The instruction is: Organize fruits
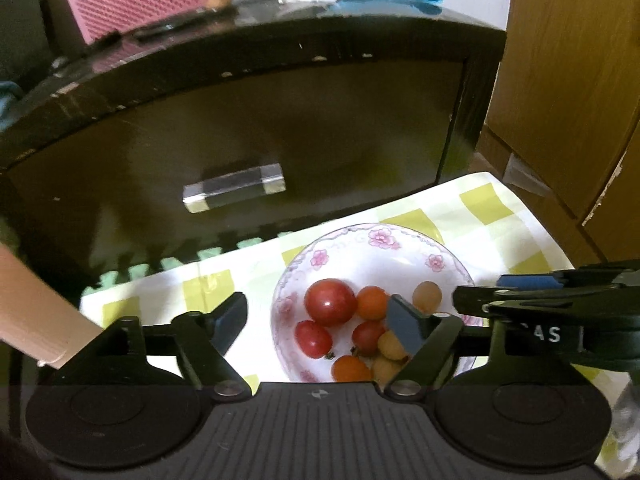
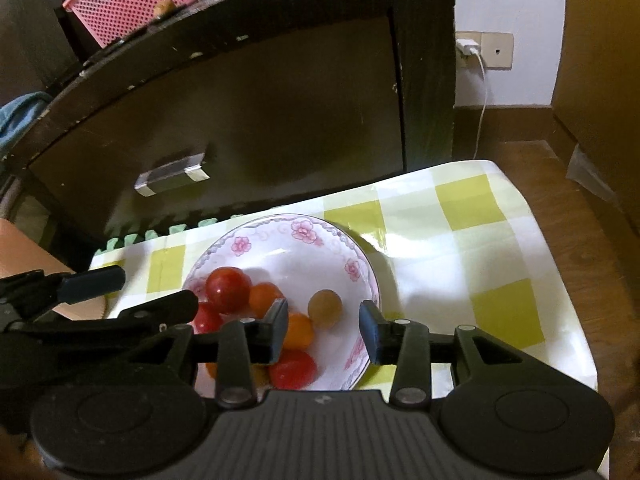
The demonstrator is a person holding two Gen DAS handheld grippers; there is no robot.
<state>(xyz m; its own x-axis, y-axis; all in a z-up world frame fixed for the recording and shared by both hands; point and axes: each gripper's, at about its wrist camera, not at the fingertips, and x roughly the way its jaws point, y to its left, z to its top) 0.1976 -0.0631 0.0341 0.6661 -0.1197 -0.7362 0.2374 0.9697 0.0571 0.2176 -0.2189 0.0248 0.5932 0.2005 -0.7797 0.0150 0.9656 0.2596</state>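
bowl (image 1: 404, 240): near rim hidden behind your left gripper (image 1: 320, 320) body.
yellow tomatoes (image 1: 394, 346): partly covered by the finger.
pink basket (image 2: 120, 4): cut off at top edge, blurred.

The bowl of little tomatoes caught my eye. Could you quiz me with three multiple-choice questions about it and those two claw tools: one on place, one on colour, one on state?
1. Where does the bowl stand?
A. On a checked cloth
B. Inside the pink basket
C. On top of the dark cabinet

2. What colour is the largest tomato?
A. Green
B. Red
C. Purple

3. How do both grippers stand?
A. Both shut on fruit
B. One open, one shut
C. Both open, holding nothing

Answers:
1 A: green and white squares show all round the bowl.
2 B: it is glossy red in both views.
3 C: the left gripper and right gripper each show a wide gap, with nothing between the fingers.
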